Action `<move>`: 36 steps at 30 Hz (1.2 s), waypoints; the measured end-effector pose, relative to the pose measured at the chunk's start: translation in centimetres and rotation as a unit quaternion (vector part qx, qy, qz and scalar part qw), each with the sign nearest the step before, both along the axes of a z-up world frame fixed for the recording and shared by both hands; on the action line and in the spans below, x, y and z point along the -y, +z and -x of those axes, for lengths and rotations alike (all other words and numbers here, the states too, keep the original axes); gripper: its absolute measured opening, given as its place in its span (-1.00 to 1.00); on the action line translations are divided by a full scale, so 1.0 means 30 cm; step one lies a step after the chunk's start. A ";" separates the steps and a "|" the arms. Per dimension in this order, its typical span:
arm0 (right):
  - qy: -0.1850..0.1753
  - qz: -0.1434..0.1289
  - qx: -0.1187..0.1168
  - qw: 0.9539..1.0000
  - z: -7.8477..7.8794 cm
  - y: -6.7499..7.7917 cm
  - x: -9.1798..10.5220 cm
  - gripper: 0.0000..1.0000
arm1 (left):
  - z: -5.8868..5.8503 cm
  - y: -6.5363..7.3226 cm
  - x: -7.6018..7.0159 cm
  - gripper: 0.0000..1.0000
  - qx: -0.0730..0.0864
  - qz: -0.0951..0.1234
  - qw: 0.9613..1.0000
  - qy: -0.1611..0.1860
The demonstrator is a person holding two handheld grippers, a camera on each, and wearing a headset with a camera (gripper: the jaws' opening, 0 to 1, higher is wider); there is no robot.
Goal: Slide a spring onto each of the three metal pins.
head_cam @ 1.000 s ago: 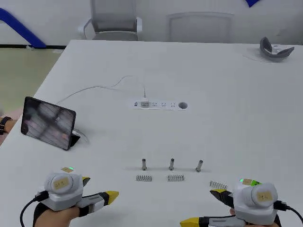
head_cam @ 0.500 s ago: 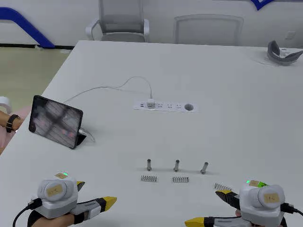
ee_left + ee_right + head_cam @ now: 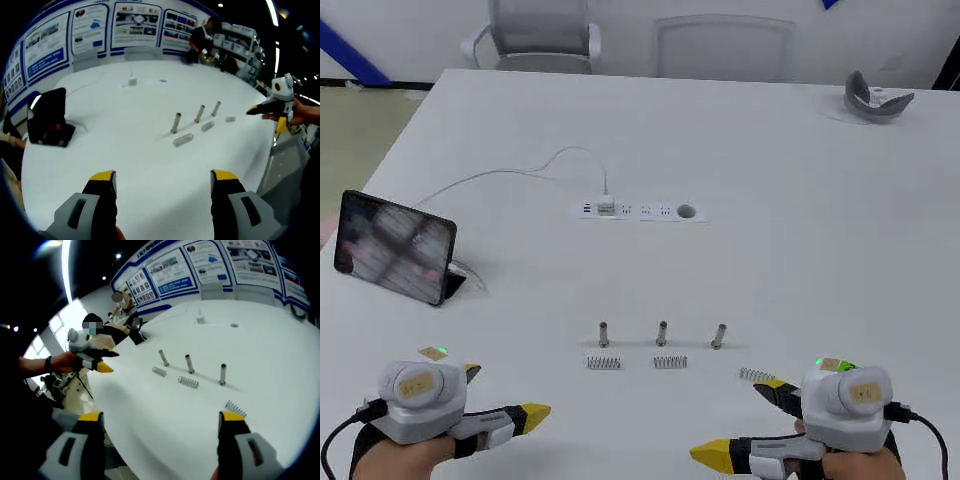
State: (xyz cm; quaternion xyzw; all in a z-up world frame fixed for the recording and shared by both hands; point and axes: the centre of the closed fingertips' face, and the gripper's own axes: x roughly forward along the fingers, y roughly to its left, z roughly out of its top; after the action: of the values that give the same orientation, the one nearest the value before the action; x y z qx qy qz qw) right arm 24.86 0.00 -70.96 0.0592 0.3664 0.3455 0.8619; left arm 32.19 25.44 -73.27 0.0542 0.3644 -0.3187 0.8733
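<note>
Three metal pins point(image 3: 662, 333) stand upright in a row on the white surface point(image 3: 800, 200), all bare. Two springs point(image 3: 604, 363) lie flat just in front of the left and middle pins; the third spring point(image 3: 756, 375) lies further right, close to one fingertip of the right gripper point(image 3: 738, 420). Both the right gripper and the left gripper point(image 3: 502, 392) have jaws spread wide and hold nothing, low at the near edge, well apart from the pins.
</note>
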 end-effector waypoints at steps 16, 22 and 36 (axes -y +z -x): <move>-0.016 0.004 0.002 1.000 0.004 0.021 0.062 0.93 | -0.023 -0.035 0.123 0.51 -0.011 -0.005 0.999 -0.047; -0.014 0.014 0.006 1.000 0.004 0.035 0.104 0.93 | -0.037 -0.048 0.185 0.49 -0.013 -0.003 0.998 -0.064; -0.020 0.018 0.007 1.000 0.006 0.047 0.119 0.92 | -0.096 -0.077 0.272 0.18 -0.003 -0.019 0.994 -0.110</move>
State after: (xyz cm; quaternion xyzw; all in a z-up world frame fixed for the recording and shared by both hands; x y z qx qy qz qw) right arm 24.68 -3.58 -69.54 0.0490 0.3654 0.3216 0.8721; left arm 35.08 17.27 -75.57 0.1095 0.3650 -0.4065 0.8304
